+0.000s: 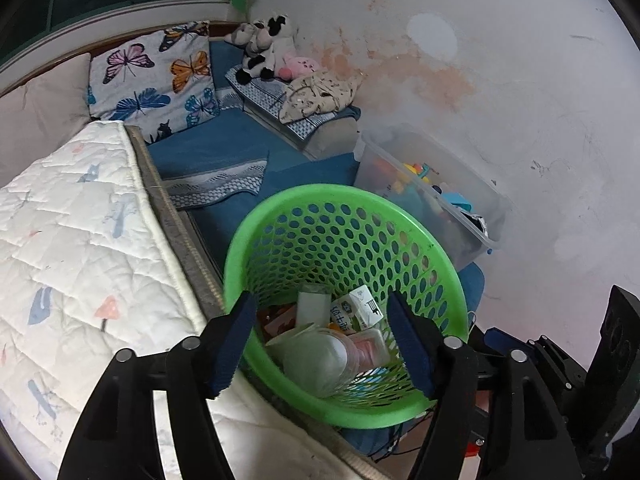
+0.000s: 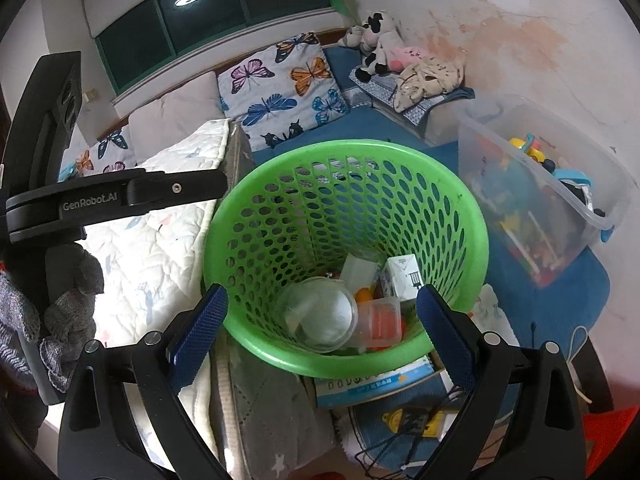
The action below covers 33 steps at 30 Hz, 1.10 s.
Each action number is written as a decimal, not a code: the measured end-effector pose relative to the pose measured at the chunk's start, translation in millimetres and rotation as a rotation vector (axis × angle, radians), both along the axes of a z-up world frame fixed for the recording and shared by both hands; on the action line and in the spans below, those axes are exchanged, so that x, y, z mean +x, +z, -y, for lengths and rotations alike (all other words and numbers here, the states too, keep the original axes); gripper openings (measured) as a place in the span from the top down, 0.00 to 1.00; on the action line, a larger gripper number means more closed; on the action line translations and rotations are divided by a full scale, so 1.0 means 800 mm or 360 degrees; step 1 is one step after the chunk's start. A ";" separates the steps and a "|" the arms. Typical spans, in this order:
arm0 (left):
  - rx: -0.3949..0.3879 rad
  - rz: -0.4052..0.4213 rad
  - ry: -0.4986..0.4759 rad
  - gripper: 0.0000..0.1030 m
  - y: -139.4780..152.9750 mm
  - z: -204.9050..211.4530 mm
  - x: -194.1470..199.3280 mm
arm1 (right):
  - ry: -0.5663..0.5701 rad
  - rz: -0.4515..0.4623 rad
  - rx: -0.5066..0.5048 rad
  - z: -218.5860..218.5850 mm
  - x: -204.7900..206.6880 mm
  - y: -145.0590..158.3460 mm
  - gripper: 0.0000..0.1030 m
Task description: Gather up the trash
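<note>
A green perforated trash basket (image 1: 280, 216) stands between the bed and a plastic bin; it also shows in the right wrist view (image 2: 256, 184). Inside lie a clear plastic cup (image 1: 320, 360) (image 2: 320, 314), a white milk carton (image 1: 358, 308) (image 2: 402, 276), a small clear container with orange inside (image 2: 382, 322) and other scraps. My left gripper (image 1: 320, 344) is open and empty, hovering over the basket. My right gripper (image 2: 320, 334) is open and empty above the basket's near rim. The left gripper's body (image 2: 120, 196) shows at the left of the right wrist view.
A white quilted mattress (image 1: 80, 248) lies left of the basket. A clear bin of toys (image 1: 432, 192) (image 2: 540, 192) stands to the right by the stained wall. Butterfly pillows (image 1: 152, 80), plush toys (image 1: 264, 48) and folded cloth lie behind. A box and cables (image 2: 376, 388) lie below the basket.
</note>
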<state>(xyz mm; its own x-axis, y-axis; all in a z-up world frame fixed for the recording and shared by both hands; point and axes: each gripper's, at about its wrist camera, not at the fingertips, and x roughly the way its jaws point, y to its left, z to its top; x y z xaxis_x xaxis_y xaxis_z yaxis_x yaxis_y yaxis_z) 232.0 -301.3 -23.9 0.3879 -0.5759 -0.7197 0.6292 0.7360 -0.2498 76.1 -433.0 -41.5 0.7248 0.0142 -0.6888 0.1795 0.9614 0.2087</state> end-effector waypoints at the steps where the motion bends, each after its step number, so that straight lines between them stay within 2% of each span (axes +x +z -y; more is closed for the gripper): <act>1: -0.0007 0.0008 0.0018 0.31 0.003 -0.008 -0.001 | 0.0006 0.0003 -0.0001 -0.002 -0.001 0.000 0.08; 19: 0.0029 0.0223 0.0241 0.15 0.028 -0.129 -0.040 | 0.0151 0.0052 -0.0008 -0.079 0.007 0.017 0.08; 23: 0.0057 0.0292 0.0322 0.14 0.033 -0.159 -0.056 | 0.0188 0.0059 -0.0011 -0.096 0.009 0.021 0.08; 33: 0.0098 0.0343 0.0551 0.09 0.032 -0.235 -0.082 | 0.0267 0.0068 -0.0012 -0.138 0.009 0.030 0.06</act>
<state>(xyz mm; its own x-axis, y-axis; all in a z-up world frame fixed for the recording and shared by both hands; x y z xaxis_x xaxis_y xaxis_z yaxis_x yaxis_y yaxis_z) 166.6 -113.6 2.0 0.6965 -0.3433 -0.6301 0.3751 0.9228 -0.0882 83.3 -323.0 -17.2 0.7415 0.1322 -0.6578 0.0077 0.9787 0.2054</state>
